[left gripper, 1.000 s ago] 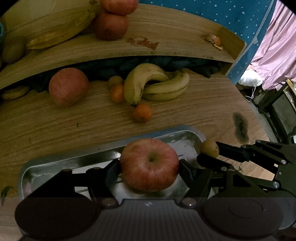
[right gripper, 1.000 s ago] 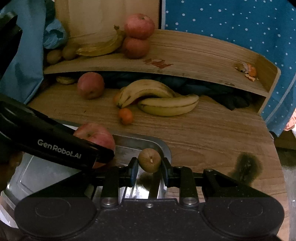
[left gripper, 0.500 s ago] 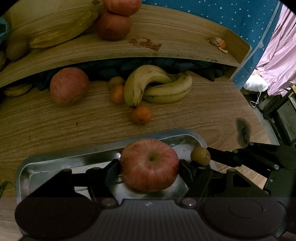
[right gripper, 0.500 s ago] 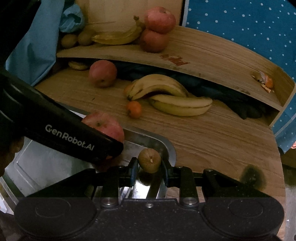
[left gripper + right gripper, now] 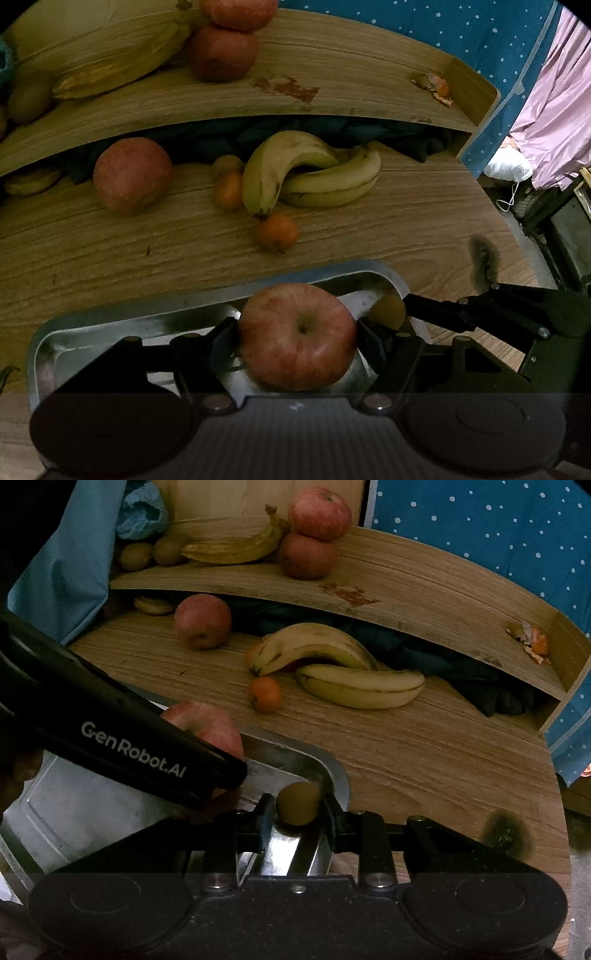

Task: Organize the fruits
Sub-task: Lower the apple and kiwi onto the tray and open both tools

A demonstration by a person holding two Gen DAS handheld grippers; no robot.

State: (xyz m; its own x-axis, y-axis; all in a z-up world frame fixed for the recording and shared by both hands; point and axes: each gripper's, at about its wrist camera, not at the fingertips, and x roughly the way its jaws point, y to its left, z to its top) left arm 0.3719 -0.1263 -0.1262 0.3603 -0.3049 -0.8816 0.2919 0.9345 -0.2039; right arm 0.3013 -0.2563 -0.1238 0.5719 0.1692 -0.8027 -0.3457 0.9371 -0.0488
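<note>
1. My left claw (image 5: 297, 338) pinches the red apple (image 5: 298, 336) over the metal tray (image 5: 110, 325).
2. My right claw (image 5: 298, 805) grips a small brownish fruit (image 5: 297, 802) – probably a kiwi – at the tray's far right corner.

both views are dim and warm, with black corners and straight edges bowed by the fisheye lens. glare shows on the metal tray (image 5: 110, 325) floor and rim. the lower band of each picture is darkened. the shelf (image 5: 424, 587) casts deep shadow underneath. focus is fairly sharp mid-frame.
</note>
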